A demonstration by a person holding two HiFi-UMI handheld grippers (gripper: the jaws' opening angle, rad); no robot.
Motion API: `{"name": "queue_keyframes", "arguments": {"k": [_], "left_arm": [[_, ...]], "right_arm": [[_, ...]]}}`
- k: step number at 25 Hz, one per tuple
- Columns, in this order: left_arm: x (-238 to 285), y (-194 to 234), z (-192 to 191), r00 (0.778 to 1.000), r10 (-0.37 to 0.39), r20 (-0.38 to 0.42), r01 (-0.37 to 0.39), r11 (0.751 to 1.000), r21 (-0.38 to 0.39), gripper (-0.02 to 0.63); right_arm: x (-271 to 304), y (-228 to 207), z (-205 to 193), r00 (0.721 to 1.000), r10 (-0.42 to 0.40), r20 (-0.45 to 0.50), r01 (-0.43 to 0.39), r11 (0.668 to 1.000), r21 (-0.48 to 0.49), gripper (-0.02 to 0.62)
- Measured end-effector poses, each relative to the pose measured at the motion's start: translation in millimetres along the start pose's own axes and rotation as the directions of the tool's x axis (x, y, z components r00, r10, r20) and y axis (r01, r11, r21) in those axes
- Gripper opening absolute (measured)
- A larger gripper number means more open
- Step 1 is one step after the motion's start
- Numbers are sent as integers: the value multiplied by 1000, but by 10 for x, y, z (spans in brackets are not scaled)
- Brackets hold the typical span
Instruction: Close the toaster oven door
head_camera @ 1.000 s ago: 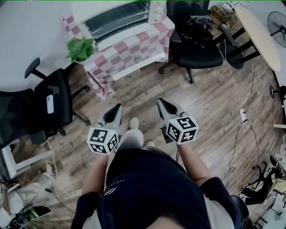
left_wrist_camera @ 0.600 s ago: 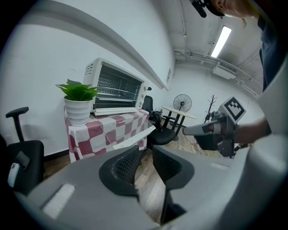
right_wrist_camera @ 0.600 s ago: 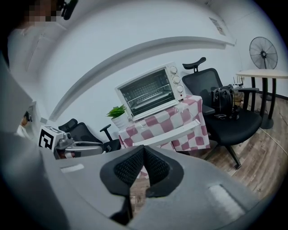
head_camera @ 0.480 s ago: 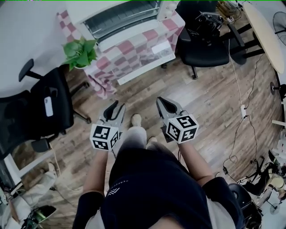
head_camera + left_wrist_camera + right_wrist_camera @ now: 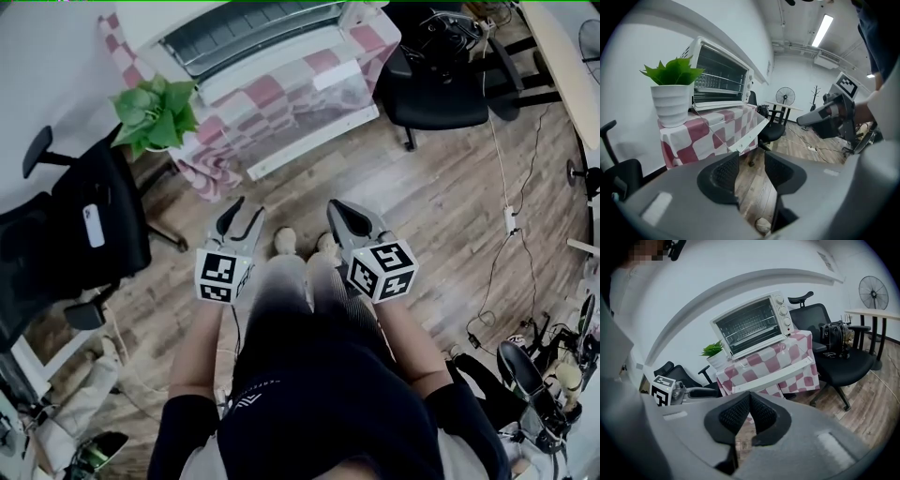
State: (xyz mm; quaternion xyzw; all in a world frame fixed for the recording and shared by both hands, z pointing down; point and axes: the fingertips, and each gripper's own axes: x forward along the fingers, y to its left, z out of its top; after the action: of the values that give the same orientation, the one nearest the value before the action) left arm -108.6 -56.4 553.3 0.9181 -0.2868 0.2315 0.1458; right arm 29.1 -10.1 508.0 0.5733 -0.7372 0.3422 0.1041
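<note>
Open oven door (image 5: 291, 94), its handle (image 5: 314, 141) running left to right, lies beyond both grippers. The nearer left gripper (image 5: 247, 208) has just been opening its empty jaws, while the right gripper (image 5: 337, 206) keeps its jaws pressed together.

Head view looks steeply down; both gripper views face the toaster oven (image 5: 752, 326)

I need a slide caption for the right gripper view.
Shut right hand-held gripper faces the toaster oven, its door folded down.

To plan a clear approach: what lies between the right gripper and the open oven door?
Only bare wooden floor, in the head view, separates the right gripper from the oven door.
</note>
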Motion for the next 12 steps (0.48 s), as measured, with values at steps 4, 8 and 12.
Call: {"name": "queue_keyframes", "arguments": {"k": [4,8,12], "left_arm": [[146,143,-57,999,46,3,-46,999,6,206],[290,174,-113,999,42,-7,-42,999,10,210],[443,241,-119,999,37,-10,-37,999,22,216]], "right_arm": [[96,-75,-100,999,11,-42,-11,1000,11,3],[231,-128,-183,996,32,-88,-32,999,3,3],[401,-176,-219,991,49,-121,-50,999,-2,3]]}}
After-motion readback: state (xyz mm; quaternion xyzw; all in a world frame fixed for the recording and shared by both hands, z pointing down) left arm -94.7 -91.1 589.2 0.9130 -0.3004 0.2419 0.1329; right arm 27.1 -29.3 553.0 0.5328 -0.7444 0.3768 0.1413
